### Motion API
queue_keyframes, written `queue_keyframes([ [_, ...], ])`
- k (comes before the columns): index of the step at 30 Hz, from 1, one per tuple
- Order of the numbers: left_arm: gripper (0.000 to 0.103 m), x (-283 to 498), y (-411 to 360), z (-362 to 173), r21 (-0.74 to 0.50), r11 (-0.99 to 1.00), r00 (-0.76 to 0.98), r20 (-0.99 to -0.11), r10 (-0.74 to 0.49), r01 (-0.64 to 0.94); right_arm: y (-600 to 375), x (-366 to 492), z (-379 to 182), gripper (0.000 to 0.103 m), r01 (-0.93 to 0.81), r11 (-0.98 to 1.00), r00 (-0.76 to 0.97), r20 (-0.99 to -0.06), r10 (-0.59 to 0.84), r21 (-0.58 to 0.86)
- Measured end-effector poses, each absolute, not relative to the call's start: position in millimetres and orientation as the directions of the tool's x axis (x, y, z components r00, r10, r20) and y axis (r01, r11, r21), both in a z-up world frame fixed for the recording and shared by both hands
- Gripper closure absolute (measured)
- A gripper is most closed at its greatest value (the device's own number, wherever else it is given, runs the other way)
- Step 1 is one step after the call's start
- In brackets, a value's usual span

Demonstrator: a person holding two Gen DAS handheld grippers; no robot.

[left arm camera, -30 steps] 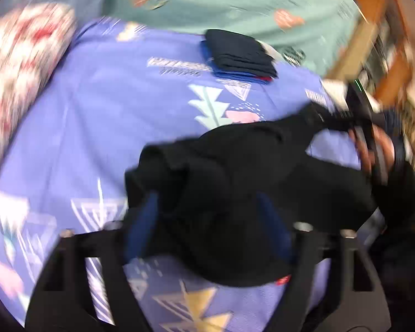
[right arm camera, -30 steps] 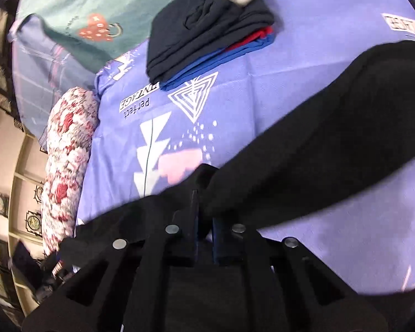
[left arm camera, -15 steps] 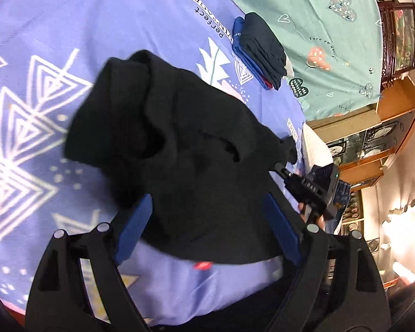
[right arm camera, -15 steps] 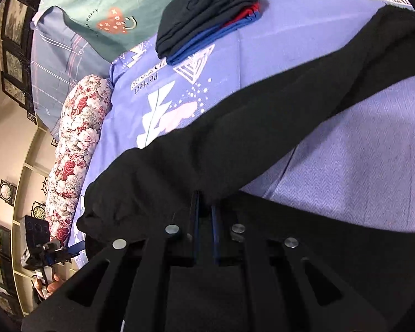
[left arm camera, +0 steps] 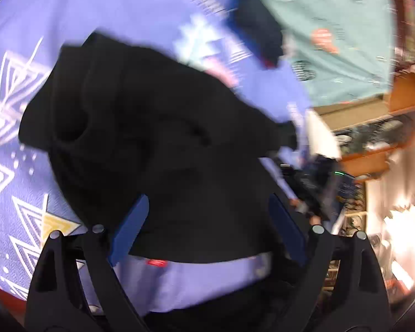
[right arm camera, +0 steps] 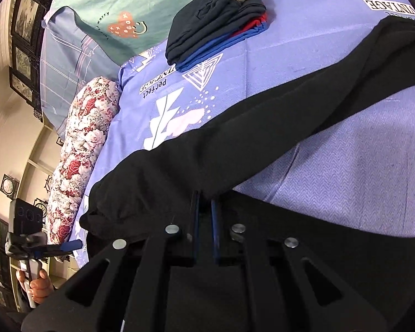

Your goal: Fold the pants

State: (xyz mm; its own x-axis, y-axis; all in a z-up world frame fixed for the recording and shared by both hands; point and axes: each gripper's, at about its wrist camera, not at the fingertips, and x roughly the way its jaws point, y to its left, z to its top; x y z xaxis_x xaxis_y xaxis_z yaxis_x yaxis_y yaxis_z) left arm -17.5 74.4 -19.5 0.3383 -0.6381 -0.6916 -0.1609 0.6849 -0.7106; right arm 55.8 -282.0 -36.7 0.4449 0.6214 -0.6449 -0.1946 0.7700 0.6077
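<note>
Two grippers work the crumpled black cotton pants [left arm camera: 157, 149]: the left gripper [left arm camera: 207, 229] hangs wide apart with the bunched cloth between and beyond its fingers, gripping nothing. The right gripper [right arm camera: 204, 215] pinches a stretched leg just ahead. Judged step: spreading flat on the purple patterned bedsheet [right arm camera: 345, 166]; next, the left needs a hem.
</note>
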Motion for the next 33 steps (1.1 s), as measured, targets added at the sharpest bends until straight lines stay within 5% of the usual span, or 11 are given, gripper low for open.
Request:
queue_keyframes([
  [11, 0.019, 18.3, 100.7, -40.5, -0.720, 0.622, 0.466, -0.684, -0.561, -0.308, -283.8, 51.0, -32.0, 0.094, -0.227, 0.756, 0.461, -0.616, 0.639, 0.614],
  [13, 0.058, 21.7, 98.8, -33.2, -0.707, 0.654, 0.500, -0.683, -0.532, -0.270, -285.4, 51.8, -32.8, 0.095, -0.225, 0.749, 0.457, -0.611, 0.646, 0.623],
  [14, 0.089, 24.8, 96.9, -30.8, -0.710, 0.660, 0.500, -0.675, -0.542, -0.243, -286.4, 52.0, -33.3, 0.095, -0.224, 0.746, 0.456, -0.609, 0.649, 0.627],
  [27, 0.093, 12.7, 145.7, 46.3, -0.719, 0.690, 0.632, -0.572, -0.523, -0.079, -284.7, 5.0, 30.1, 0.103, -0.478, 0.553, 0.393, -0.397, 0.829, 0.682],
  [30, 0.093, 10.8, 155.2, 33.9, -0.737, 0.668, 0.592, -0.584, -0.555, -0.101, -274.7, -19.3, 47.4, 0.102, -0.514, 0.614, 0.394, -0.471, 0.790, 0.600],
  [32, 0.091, 9.5, 153.8, 13.6, -0.743, 0.654, 0.542, -0.611, -0.578, -0.141, -275.6, -21.8, 42.0, 0.083, -0.467, 0.667, 0.408, -0.527, 0.745, 0.581],
  [33, 0.090, 9.6, 150.0, 4.3, -0.746, 0.649, 0.520, -0.618, -0.589, -0.151, -281.0, -20.4, 35.6, 0.055, -0.418, 0.704, 0.429, -0.558, 0.710, 0.574],
])
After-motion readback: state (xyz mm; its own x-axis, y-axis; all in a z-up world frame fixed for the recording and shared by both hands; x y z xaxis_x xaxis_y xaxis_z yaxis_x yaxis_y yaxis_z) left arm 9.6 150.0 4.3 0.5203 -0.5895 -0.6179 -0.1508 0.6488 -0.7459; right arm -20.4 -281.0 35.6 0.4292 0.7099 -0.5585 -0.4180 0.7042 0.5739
